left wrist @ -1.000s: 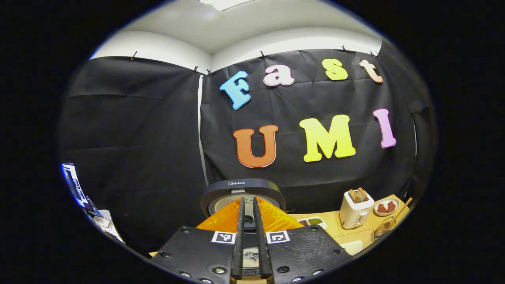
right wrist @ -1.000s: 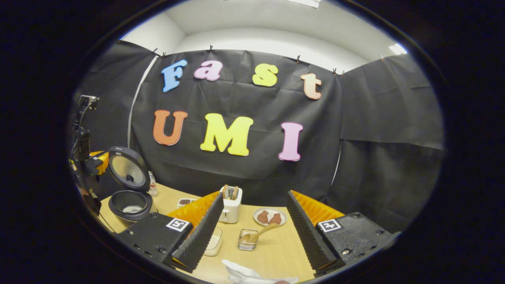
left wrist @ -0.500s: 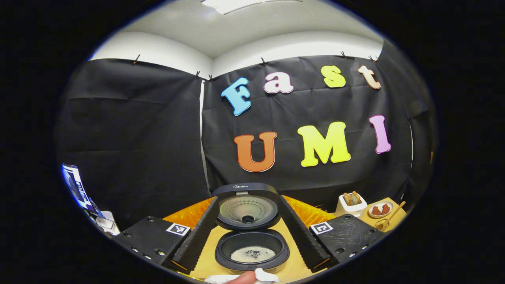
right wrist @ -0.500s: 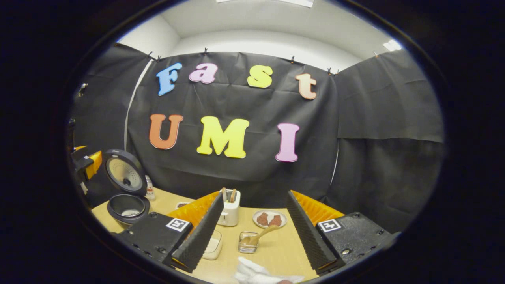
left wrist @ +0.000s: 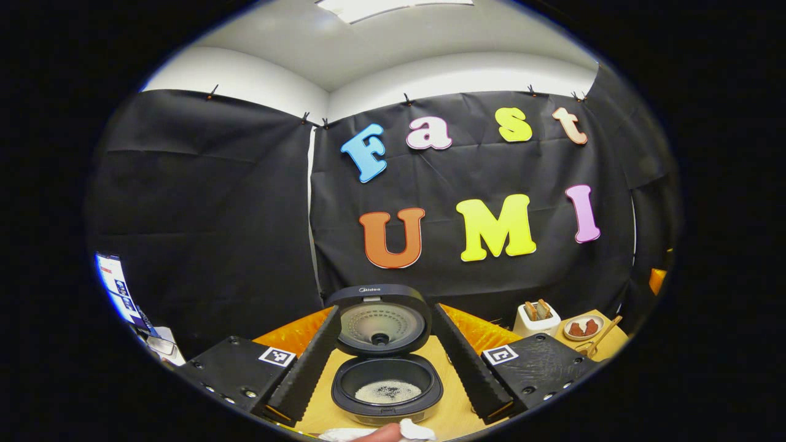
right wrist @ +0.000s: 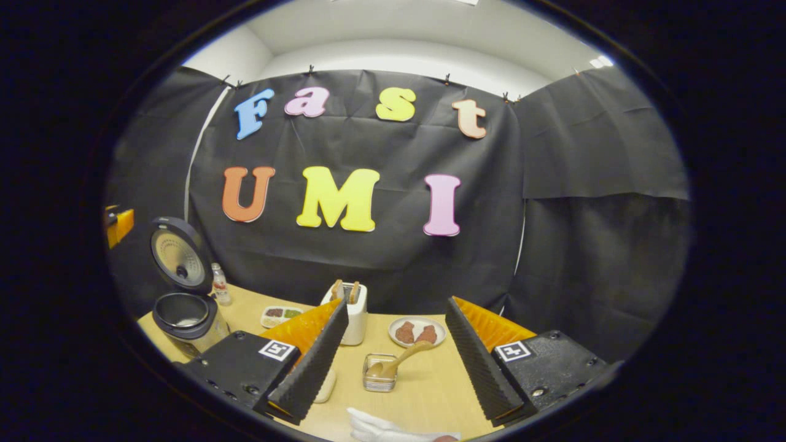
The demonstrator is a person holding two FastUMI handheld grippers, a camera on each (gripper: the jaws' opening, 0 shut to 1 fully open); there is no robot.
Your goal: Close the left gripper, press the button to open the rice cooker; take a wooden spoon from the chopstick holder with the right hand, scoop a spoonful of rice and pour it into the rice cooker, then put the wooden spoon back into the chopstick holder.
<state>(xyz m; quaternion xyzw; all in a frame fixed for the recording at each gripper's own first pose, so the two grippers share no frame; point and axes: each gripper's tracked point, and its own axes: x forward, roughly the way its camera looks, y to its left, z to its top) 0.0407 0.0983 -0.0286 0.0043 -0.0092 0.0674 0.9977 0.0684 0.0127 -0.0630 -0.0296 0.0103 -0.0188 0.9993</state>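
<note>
The dark rice cooker [left wrist: 387,393] stands open with its lid [left wrist: 381,319] raised; a thin layer of rice lies in the pot. My left gripper [left wrist: 385,312] is open, a finger on each side of the cooker, touching nothing. My right gripper [right wrist: 396,304] is open above the table. The wooden spoon [right wrist: 402,359] leans in the small clear chopstick holder [right wrist: 379,380], which stands ahead between the right fingers. The cooker [right wrist: 184,313] also sits at the far left in the right gripper view. A pale container [right wrist: 325,385] is mostly hidden behind a right finger.
On the wooden table [right wrist: 430,393] stand a white toaster [right wrist: 350,310] with toast, a plate [right wrist: 417,331] of brown food, a divided tray [right wrist: 279,316] and a small bottle [right wrist: 218,285]. White cloth [right wrist: 374,430] lies at the near edge.
My left gripper went from shut to open and drew back from the cooker, whose lid stays up. The right gripper has drifted a little; the spoon has not moved.
</note>
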